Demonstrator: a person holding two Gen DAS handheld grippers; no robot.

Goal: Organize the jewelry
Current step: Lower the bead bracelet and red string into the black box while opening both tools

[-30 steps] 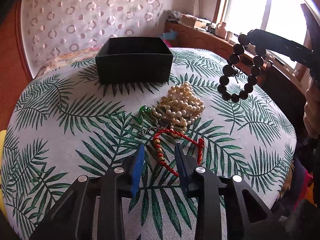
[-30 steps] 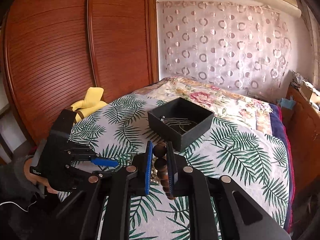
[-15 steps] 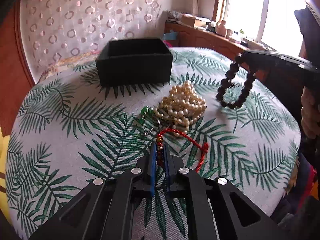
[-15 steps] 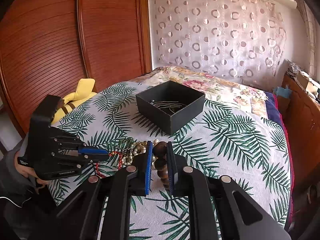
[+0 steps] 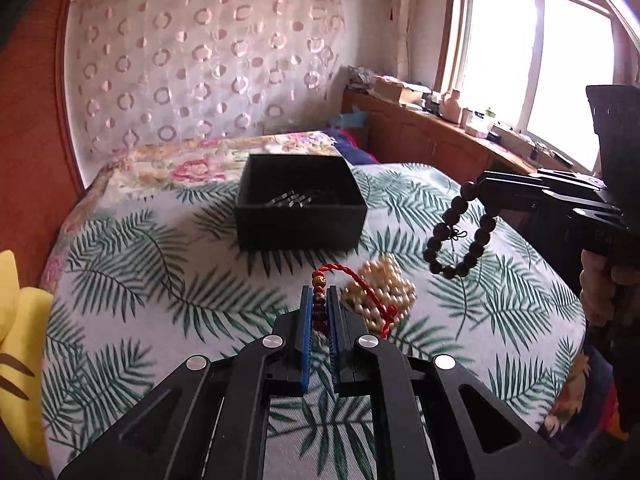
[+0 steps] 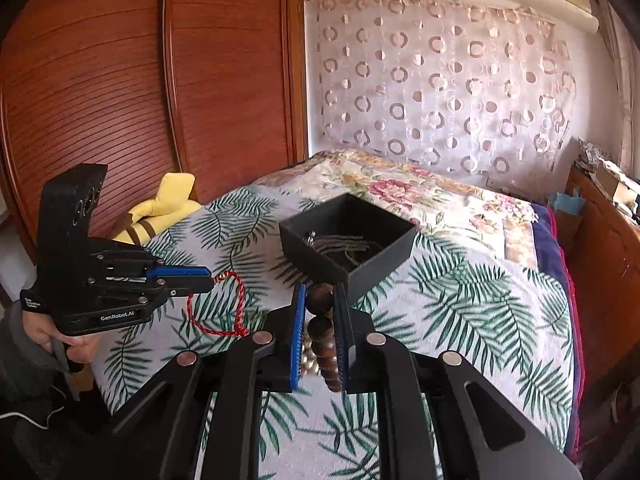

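Observation:
My left gripper [image 5: 319, 294] is shut on a red cord bracelet [image 5: 370, 294] with small gold beads and holds it lifted above the leaf-print cloth; the bracelet hangs from it in the right wrist view [image 6: 236, 304]. My right gripper [image 6: 319, 296] is shut on a dark wooden bead bracelet [image 6: 320, 300], which dangles at the right in the left wrist view [image 5: 460, 236]. A black open box [image 5: 300, 212] sits beyond both, with thin metal pieces inside [image 6: 344, 244]. A pearl necklace pile [image 5: 380, 292] lies on the cloth in front of the box.
The leaf-print cloth [image 5: 160, 280] covers a bed with a floral quilt [image 6: 400, 188] behind. A yellow plush toy [image 6: 168, 204] lies at the left edge by the wooden wardrobe [image 6: 120, 80]. A wooden cabinet with clutter [image 5: 440, 128] runs under the window.
My left gripper closed on the red bracelet and lifted it off the cloth. My right gripper has moved closer to the box, still holding the bead bracelet.

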